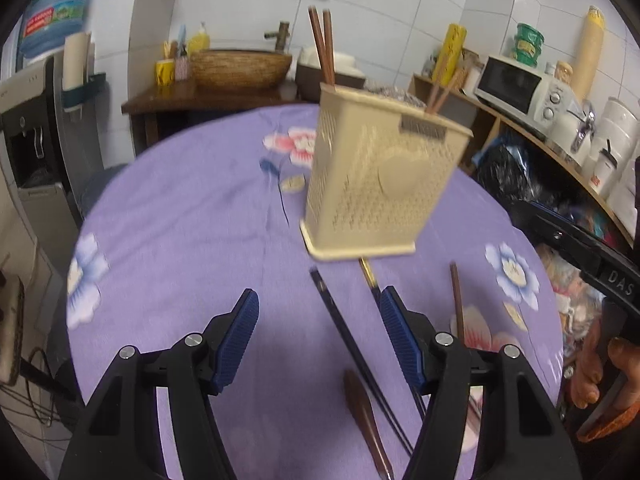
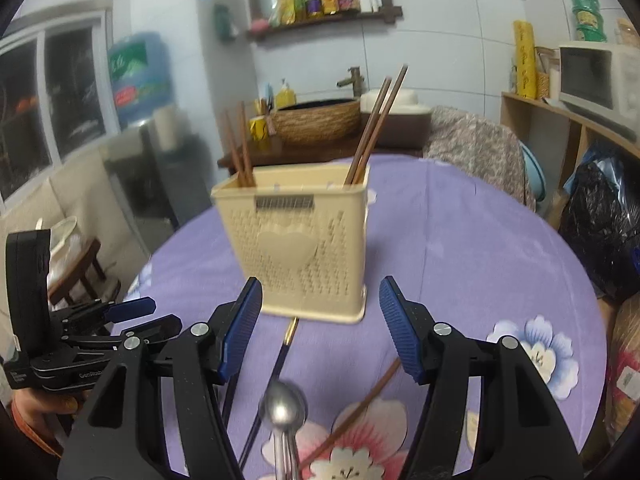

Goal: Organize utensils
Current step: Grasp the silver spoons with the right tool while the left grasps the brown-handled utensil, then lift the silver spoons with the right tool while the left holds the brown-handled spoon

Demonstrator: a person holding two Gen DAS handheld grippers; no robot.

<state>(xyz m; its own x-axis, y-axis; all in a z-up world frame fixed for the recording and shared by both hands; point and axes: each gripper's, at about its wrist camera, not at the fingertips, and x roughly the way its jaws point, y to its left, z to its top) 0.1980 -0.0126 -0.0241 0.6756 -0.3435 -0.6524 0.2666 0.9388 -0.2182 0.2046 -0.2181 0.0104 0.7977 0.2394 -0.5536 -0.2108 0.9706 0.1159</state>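
A cream perforated utensil holder (image 1: 376, 184) stands on the purple flowered tablecloth (image 1: 180, 216), with two pairs of brown chopsticks (image 1: 323, 46) upright in it; it also shows in the right wrist view (image 2: 300, 240). My left gripper (image 1: 318, 340) is open and empty above dark chopsticks (image 1: 352, 348) and a brown spoon (image 1: 366, 420) lying on the cloth. A single brown chopstick (image 1: 457, 300) lies to the right. My right gripper (image 2: 320, 328) is open and empty, in front of the holder, above a metal spoon (image 2: 284, 408), a brown chopstick (image 2: 360, 404) and dark chopsticks (image 2: 276, 364).
The left gripper's body (image 2: 60, 344) shows at the right wrist view's left edge. A side table with a woven basin (image 1: 240, 66) stands behind the round table. A shelf with a microwave (image 1: 520, 88) and a black bag (image 1: 504, 172) are on the right. A water dispenser (image 1: 28, 128) stands at the left.
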